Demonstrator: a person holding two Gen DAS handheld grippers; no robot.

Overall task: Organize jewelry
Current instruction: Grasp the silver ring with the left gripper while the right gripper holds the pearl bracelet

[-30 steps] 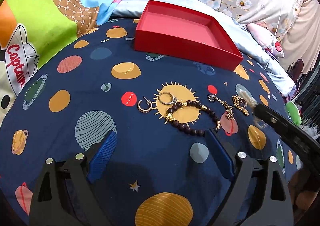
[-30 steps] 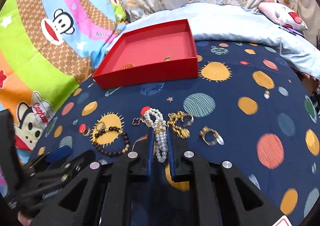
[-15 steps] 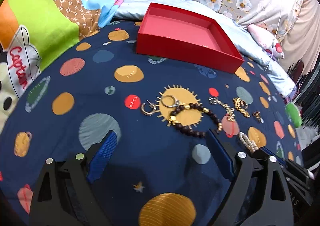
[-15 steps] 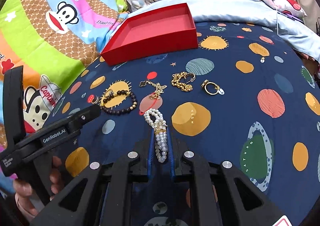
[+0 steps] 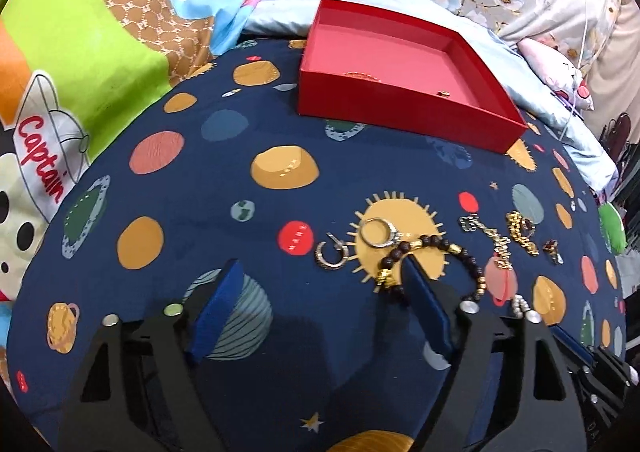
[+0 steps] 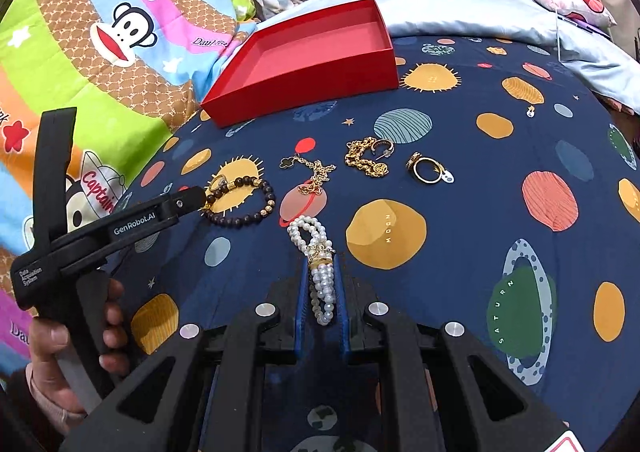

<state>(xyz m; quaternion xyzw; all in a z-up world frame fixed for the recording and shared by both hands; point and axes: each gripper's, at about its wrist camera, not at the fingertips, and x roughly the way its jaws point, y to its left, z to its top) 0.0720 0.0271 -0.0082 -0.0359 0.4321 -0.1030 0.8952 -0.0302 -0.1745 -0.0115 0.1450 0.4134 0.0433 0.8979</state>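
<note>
One pearl bracelet sits low in the frame's centre, pinched between the closed jaws of the right gripper. Left of it, the left gripper has just been narrowing its still-open jaws, empty, one finger over the dark bead bracelet. The red box lies upper centre on the planet-print sheet.

Left gripper, blue pads, jaws apart and just been closing, nothing between them. Right pad's tip touches or overlaps a dark brown beaded bracelet with gold spacers. Silver ring and small hoop earring nearby on navy planet-print bedsheet. Shallow red cardboard tray behind, gold bits inside.
</note>
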